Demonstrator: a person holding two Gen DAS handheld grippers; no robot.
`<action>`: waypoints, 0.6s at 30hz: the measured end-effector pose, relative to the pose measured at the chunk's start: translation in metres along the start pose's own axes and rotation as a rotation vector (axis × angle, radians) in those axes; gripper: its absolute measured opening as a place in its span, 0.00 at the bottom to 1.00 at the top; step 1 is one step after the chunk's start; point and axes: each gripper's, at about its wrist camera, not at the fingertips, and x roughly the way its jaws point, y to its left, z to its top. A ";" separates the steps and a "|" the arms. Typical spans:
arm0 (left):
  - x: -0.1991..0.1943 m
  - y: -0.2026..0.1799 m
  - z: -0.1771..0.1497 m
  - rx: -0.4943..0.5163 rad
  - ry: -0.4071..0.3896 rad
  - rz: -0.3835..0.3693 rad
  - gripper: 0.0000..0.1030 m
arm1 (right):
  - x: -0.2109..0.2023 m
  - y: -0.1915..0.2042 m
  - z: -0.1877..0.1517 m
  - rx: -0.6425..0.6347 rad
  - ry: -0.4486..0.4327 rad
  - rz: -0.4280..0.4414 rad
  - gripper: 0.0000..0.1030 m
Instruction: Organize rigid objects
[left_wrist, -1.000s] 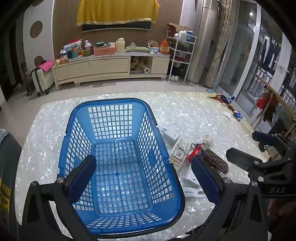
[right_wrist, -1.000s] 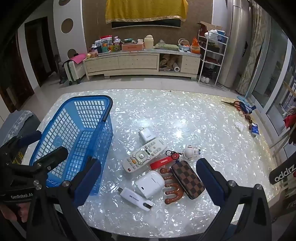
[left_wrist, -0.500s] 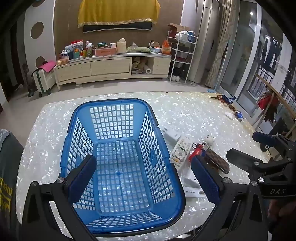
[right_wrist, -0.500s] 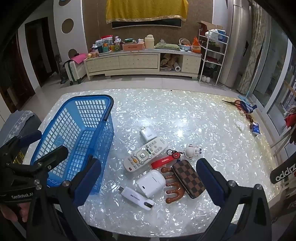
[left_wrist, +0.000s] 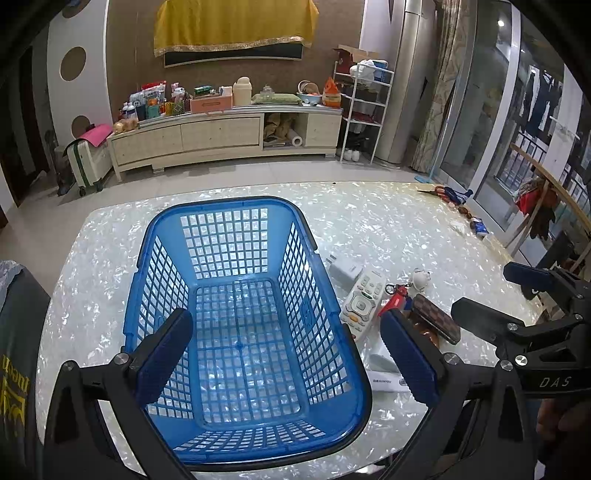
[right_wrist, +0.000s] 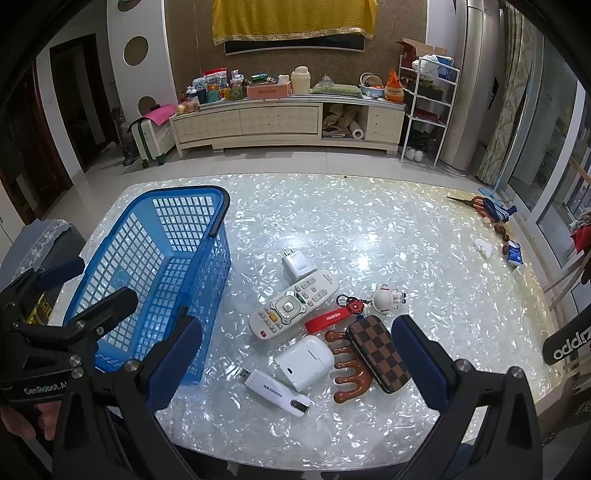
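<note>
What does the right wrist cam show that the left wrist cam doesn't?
Right wrist only: the full white USB dongle, the white earbud case and the brown wooden massager, all unobstructed.

Left wrist only: the whole inside of the blue basket, with nothing in it.

Both: the remote, the charger, the checkered case, the astronaut keychain, and both grippers, left and right, open.
</note>
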 end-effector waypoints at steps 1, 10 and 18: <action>0.000 0.000 0.000 -0.002 0.001 -0.001 0.98 | -0.001 0.000 0.000 0.001 -0.001 0.000 1.00; -0.001 0.001 -0.001 -0.004 0.004 -0.005 0.98 | 0.000 -0.001 0.000 0.007 0.002 0.011 1.00; -0.002 0.001 0.000 0.000 0.001 -0.005 0.98 | 0.000 -0.002 -0.001 0.008 0.000 0.025 1.00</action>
